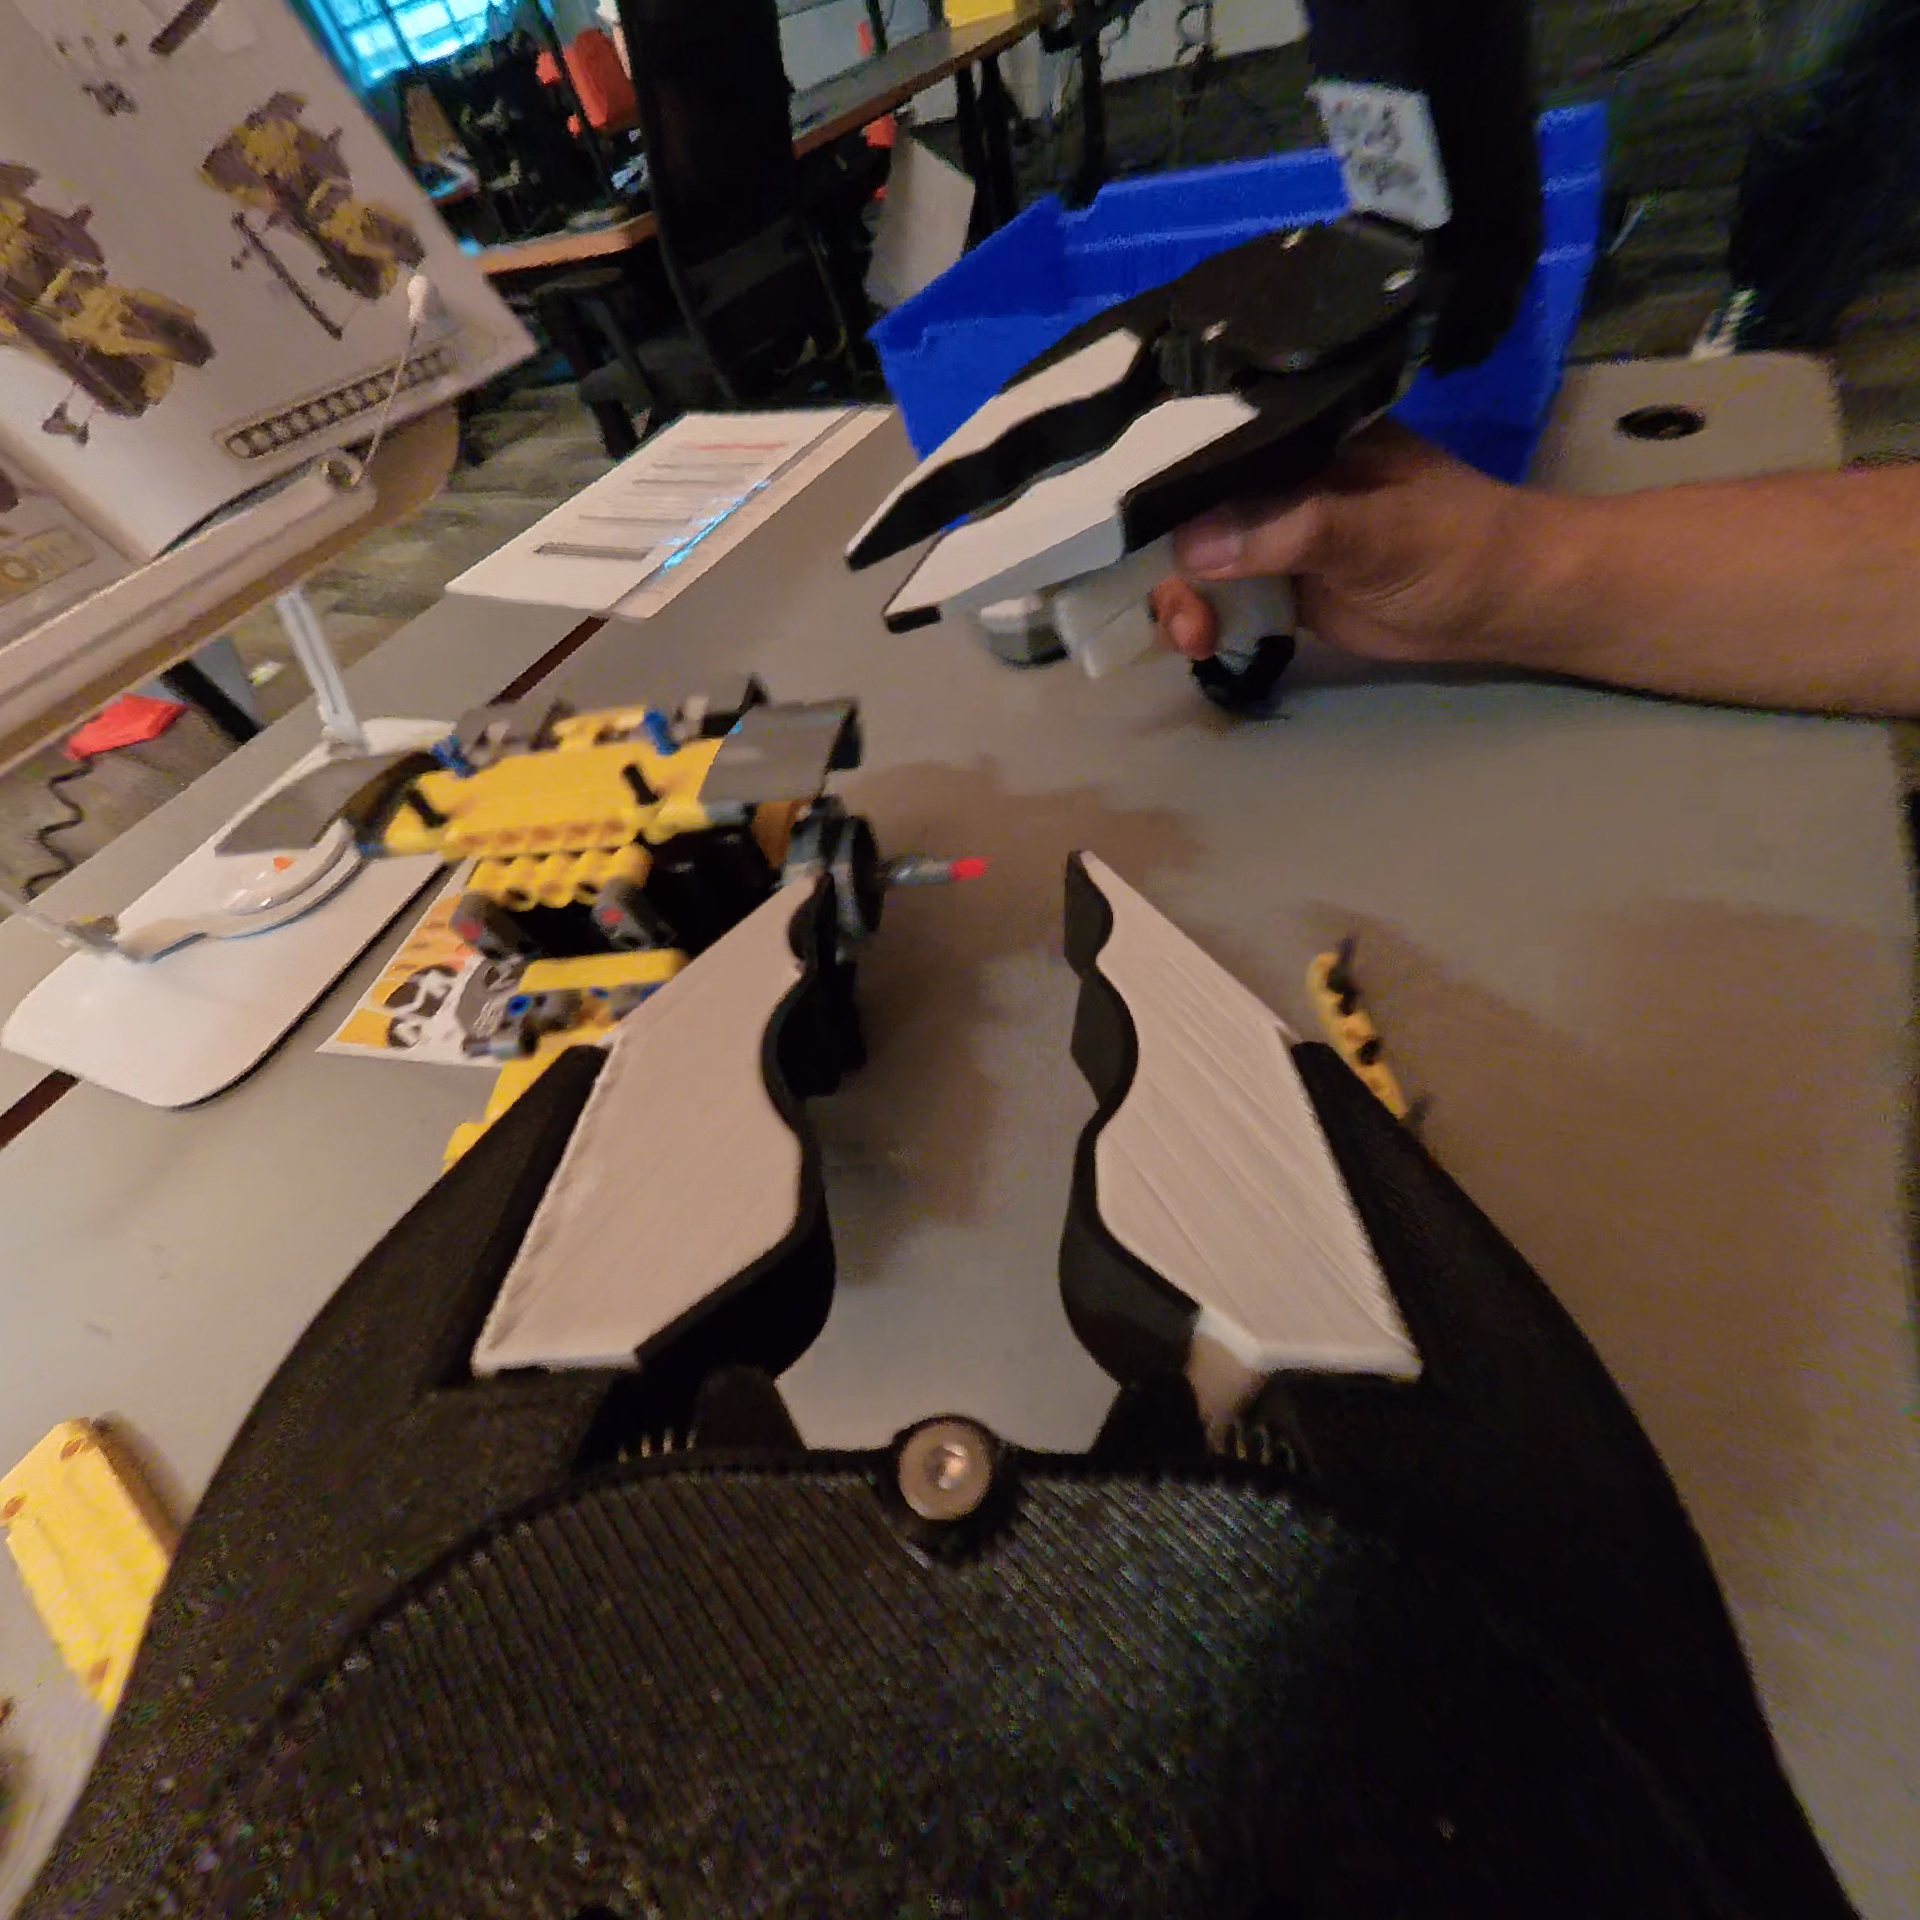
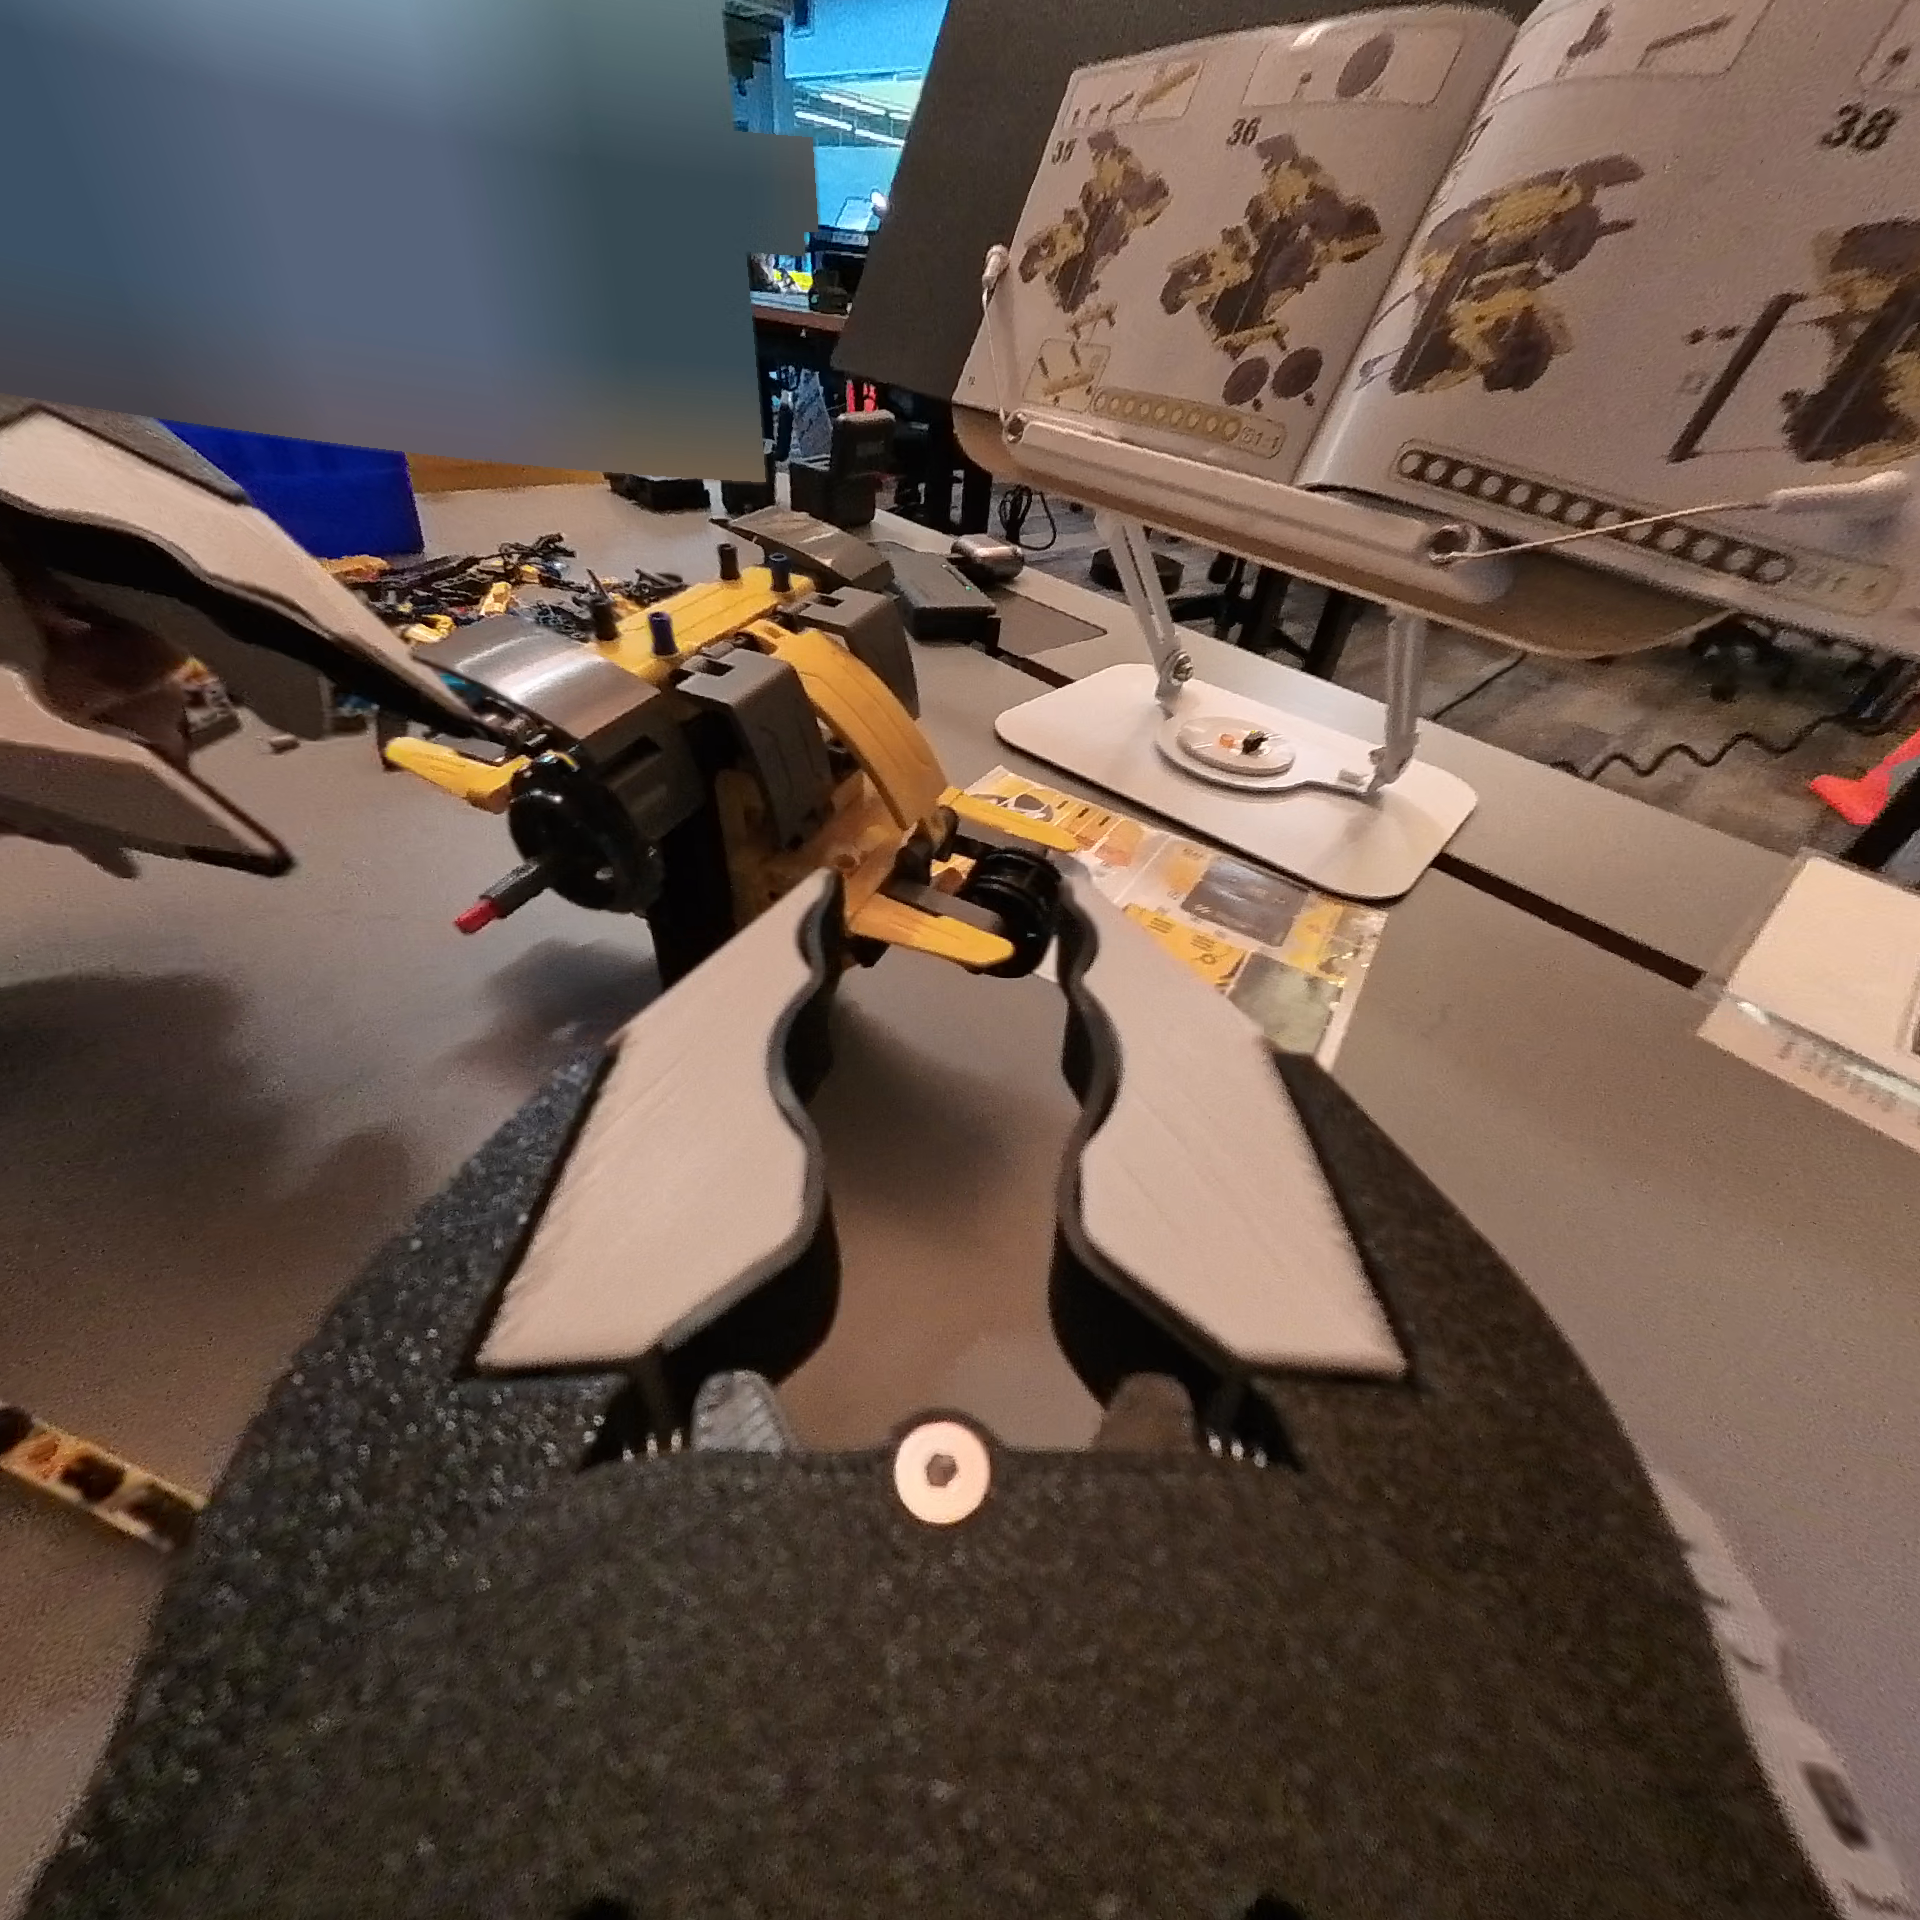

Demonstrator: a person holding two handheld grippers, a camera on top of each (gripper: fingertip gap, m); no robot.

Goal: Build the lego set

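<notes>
A yellow, black and grey brick-built model [image 1: 582,800] stands on the grey table [image 1: 1455,935]. A grey axle with a red tip [image 1: 940,871] sticks out of its black hub. My left gripper [image 1: 951,878] is open and empty; its left fingertip is beside the hub and the axle tip lies in the gap ahead. My right gripper [image 2: 945,894] is open and empty, close in front of the model [image 2: 727,727], with a second black hub [image 2: 1013,888] and a yellow arm just past its tips. The right gripper also shows in the left wrist view [image 1: 883,582], held by a hand above the table.
An open instruction book [image 2: 1455,260] sits on a white stand [image 2: 1403,821] behind the model, with a sticker sheet [image 2: 1226,914] beside it. A blue bin [image 1: 1195,260], loose parts [image 2: 488,582], a yellow beam [image 1: 1351,1018] and a yellow panel [image 1: 73,1538] lie around. The yellow panel [image 1: 73,1538] lies around 25 cm away from my left fingertips.
</notes>
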